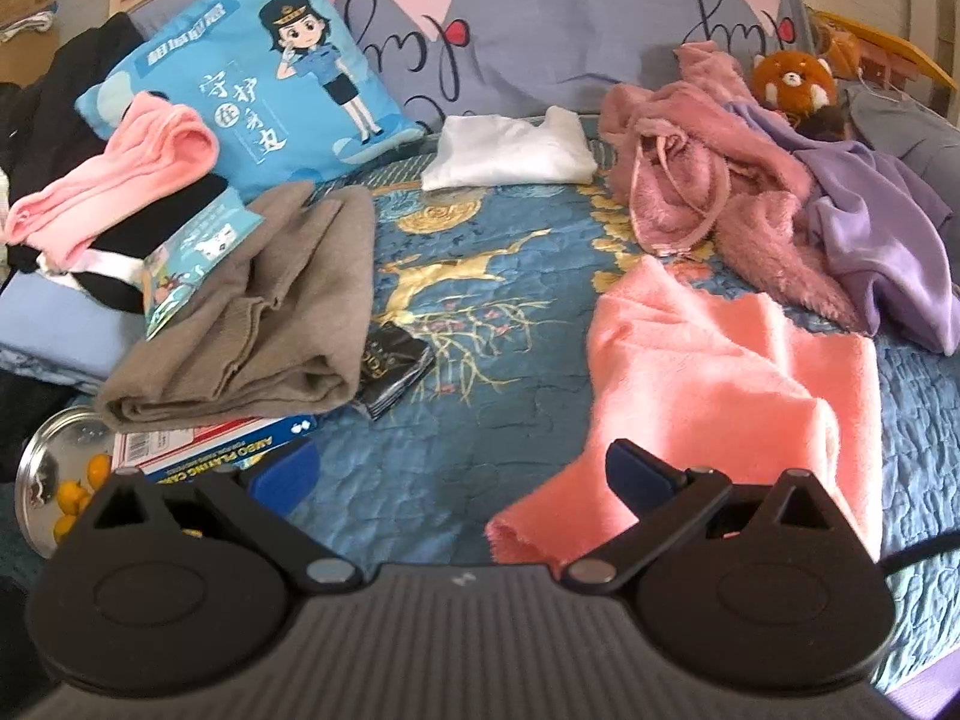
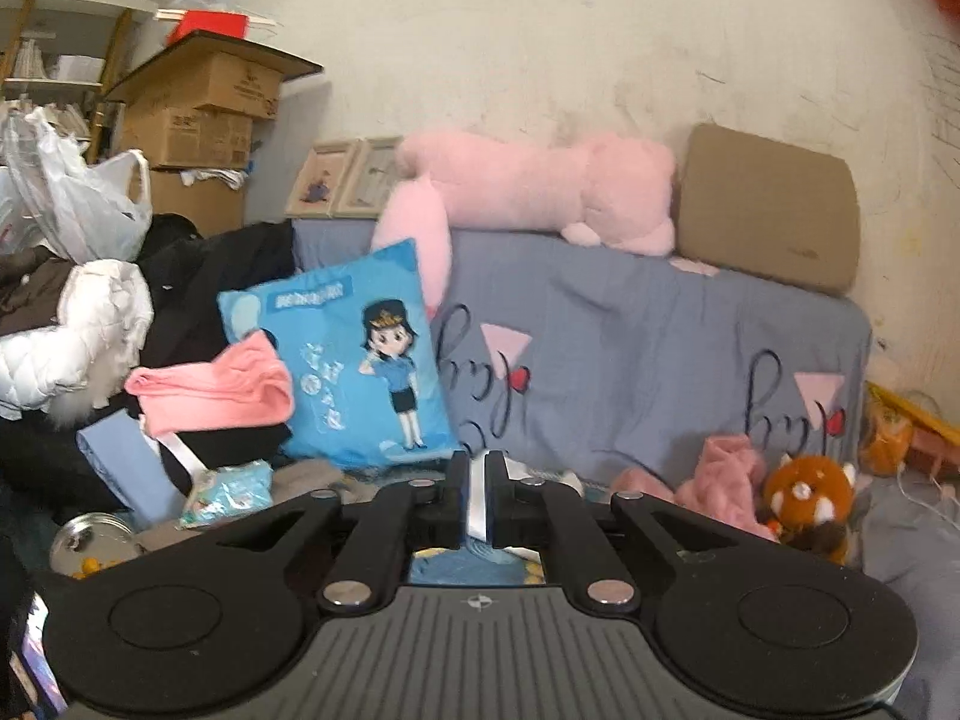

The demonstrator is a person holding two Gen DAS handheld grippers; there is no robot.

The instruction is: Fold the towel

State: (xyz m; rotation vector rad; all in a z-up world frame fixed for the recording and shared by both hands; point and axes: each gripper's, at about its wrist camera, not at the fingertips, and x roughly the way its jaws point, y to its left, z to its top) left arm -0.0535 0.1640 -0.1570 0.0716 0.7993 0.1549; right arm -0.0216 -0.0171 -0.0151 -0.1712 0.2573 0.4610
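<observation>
A pink towel (image 1: 720,384) lies rumpled on the blue quilt (image 1: 480,312) at the right, one corner trailing toward the camera. My left gripper (image 1: 462,474) hovers low over the quilt, open wide. Its right finger (image 1: 636,474) overlaps the towel's near edge, while its left finger (image 1: 288,474) is over bare quilt. In the right wrist view my right gripper (image 2: 477,498) faces the headboard, with its jaws drawn together on a thin strip of white cloth (image 2: 477,507). A folded white cloth (image 1: 510,150) rests at the far side of the quilt.
A folded brown garment (image 1: 258,324), a black packet (image 1: 390,366) and a book sit at the left. A steel plate with oranges (image 1: 54,480) is at the near left. A blue cartoon pillow (image 1: 252,78), fuzzy pink and purple clothes (image 1: 780,204) and a plush toy (image 1: 792,81) line the back.
</observation>
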